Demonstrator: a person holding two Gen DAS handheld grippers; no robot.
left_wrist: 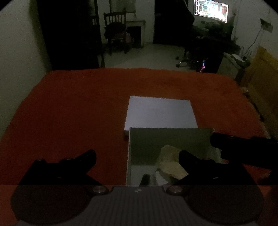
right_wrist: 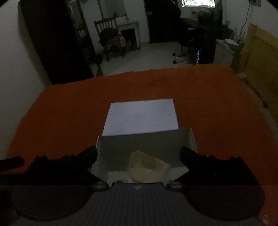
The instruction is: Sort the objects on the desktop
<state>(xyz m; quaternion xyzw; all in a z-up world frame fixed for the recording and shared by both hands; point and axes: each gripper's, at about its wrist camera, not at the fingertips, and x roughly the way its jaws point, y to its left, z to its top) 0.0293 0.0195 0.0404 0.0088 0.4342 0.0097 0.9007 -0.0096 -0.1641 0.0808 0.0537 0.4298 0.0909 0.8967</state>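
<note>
A white open box (left_wrist: 166, 139) (right_wrist: 142, 144) stands on the orange cloth, its flat white lid (left_wrist: 159, 113) (right_wrist: 140, 116) lying just behind it. Inside lies a pale yellowish crumpled object (left_wrist: 170, 161) (right_wrist: 147, 166), and a small dark item (left_wrist: 146, 179) rests on the box floor. My left gripper (left_wrist: 137, 154) hangs open over the box's left wall, nothing between its fingers. My right gripper (right_wrist: 139, 151) is open above the box, straddling it, holding nothing. The right gripper's dark body (left_wrist: 229, 140) shows at the box's right corner in the left wrist view.
The orange cloth (left_wrist: 78, 107) covers the table, bare to the left and beyond the lid. Past the far edge the room is dim: a wooden chair (left_wrist: 116, 29), an office chair, a lit monitor (left_wrist: 211, 9) and a yellow cabinet (right_wrist: 260, 57) at right.
</note>
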